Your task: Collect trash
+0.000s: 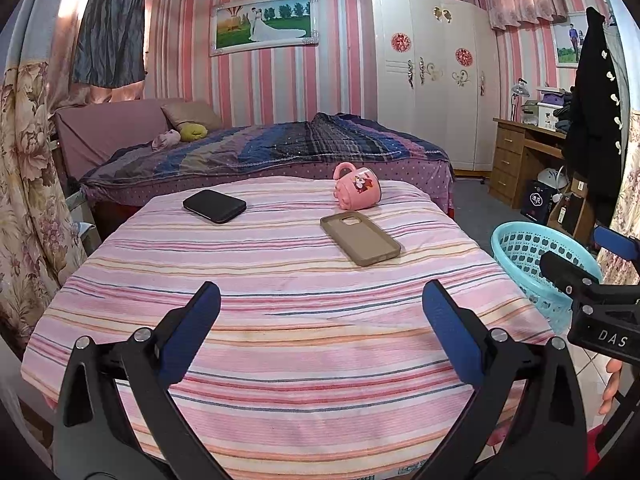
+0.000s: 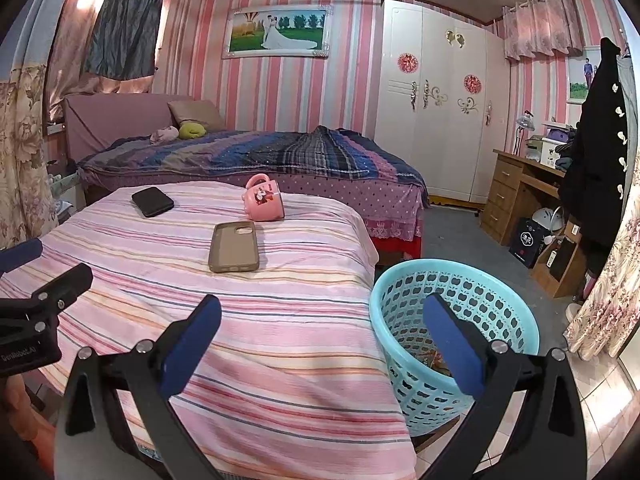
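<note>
The left gripper (image 1: 321, 334) hovers over the near part of a surface (image 1: 280, 320) covered in pink striped cloth, its jaws spread wide with nothing between them. The right gripper (image 2: 322, 338) hangs at the right edge of the same surface, jaws also wide and empty, one finger over the cloth and the other in front of the basket (image 2: 404, 280). This light blue basket stands on the floor just beside the surface on its right; some trash (image 2: 436, 360) lies at its bottom, too hidden to tell what it is. On the far half of the surface a pink mug (image 1: 357, 191) lies on its side, handle up. Near it, toward the middle, a brown phone case (image 1: 360, 238) lies flat with its hollow side up. A black phone (image 1: 214, 205) lies flat at the far left, well apart from both. A bed (image 1: 260, 152) with a dark plaid blanket stands behind the surface.
</note>
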{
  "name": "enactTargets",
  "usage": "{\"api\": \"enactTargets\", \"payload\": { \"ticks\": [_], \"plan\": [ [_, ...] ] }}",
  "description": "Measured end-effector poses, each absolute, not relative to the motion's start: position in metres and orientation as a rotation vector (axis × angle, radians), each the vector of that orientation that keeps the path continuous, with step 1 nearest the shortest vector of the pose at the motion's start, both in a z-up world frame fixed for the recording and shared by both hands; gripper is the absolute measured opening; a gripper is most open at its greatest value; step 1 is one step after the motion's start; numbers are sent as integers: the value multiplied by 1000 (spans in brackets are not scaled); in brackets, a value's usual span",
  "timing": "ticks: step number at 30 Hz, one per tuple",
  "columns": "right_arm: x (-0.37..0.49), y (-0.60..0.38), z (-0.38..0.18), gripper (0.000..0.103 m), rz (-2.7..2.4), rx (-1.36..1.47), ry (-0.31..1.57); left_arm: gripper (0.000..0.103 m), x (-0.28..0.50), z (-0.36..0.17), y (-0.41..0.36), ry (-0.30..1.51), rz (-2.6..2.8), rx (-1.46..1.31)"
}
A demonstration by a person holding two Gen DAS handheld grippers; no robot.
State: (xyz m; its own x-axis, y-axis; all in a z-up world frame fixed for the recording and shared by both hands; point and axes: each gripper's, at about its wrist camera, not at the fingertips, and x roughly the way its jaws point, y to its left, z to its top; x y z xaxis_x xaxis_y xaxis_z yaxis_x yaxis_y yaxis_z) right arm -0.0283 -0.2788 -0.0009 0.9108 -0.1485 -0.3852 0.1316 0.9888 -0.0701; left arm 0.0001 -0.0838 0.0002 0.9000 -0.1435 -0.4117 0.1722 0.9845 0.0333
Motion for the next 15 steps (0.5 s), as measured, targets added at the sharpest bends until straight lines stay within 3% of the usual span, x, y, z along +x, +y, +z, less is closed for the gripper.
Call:
{"api": "enactTargets", "payload": {
  "ticks": [15],
  "plan": [
    [-27, -278, 0, 98, -145, -45, 399, 98, 2, -1, -83, 423, -149, 70]
  ]
}}
